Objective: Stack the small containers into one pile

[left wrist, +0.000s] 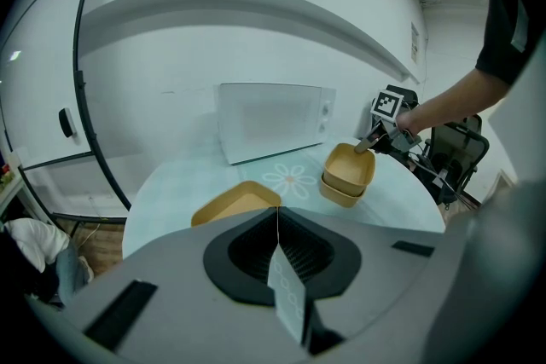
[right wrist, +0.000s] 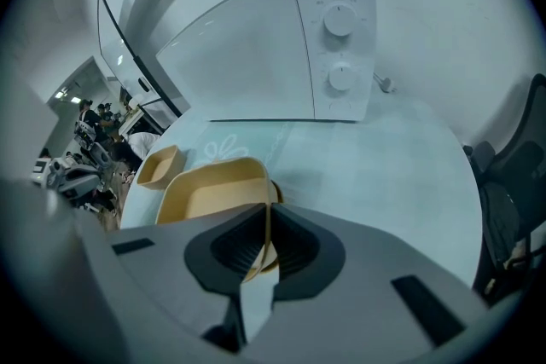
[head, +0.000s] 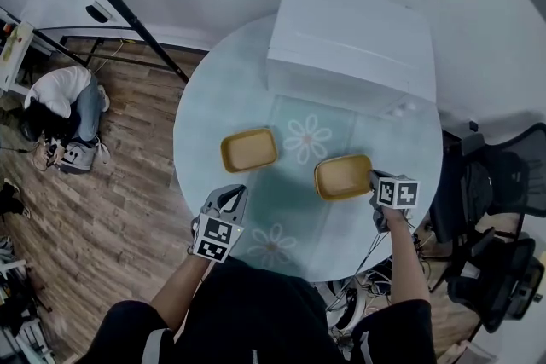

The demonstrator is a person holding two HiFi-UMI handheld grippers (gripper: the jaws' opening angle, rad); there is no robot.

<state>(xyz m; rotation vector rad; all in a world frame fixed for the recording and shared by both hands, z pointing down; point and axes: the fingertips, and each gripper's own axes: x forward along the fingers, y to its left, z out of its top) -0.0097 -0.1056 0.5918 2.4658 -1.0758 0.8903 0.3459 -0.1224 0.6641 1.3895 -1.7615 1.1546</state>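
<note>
One microwave [head: 351, 43] stands behind the lone container [head: 249, 149] and the stack [head: 343, 176]

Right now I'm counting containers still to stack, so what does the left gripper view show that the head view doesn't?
Left gripper view only: the right-hand pile is two containers nested, the right claw pinching the top container by its rim. Head view only: the marker cube on the left claw, and the forearm behind it. Both: the single container, the microwave, the round table.
</note>
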